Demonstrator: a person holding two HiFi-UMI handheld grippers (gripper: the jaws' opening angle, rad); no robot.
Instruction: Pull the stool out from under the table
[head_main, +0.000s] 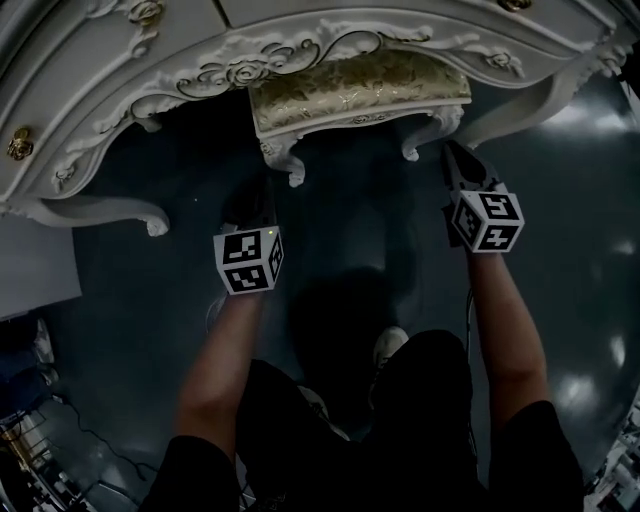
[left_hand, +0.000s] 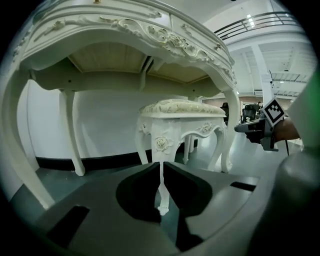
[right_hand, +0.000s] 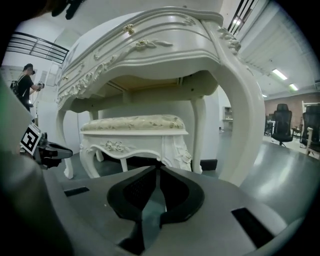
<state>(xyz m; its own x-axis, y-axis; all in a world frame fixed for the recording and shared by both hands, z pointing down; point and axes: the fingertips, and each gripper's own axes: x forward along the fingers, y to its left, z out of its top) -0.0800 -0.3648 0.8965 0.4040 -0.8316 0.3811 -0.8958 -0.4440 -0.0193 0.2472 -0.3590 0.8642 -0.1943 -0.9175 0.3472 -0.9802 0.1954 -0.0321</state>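
Observation:
The white carved stool (head_main: 355, 95) with a gold-patterned cushion stands partly under the ornate white table (head_main: 120, 70). My left gripper (head_main: 258, 195) hovers just in front of the stool's front left leg (head_main: 290, 165), shut and holding nothing. In the left gripper view that leg (left_hand: 161, 187) shows beyond the closed left gripper (left_hand: 161, 164). My right gripper (head_main: 455, 155) is beside the front right leg (head_main: 415, 150), also shut and empty. From the right gripper (right_hand: 159, 169) the stool (right_hand: 132, 125) stands close ahead under the table.
Curved table legs (head_main: 100, 212) (head_main: 530, 100) flank the stool. The person's legs and shoes (head_main: 385, 350) stand on the dark glossy floor behind the grippers. A white panel (head_main: 30, 265) lies at the left. Office chairs (right_hand: 282, 125) and a person (right_hand: 25, 82) are far off.

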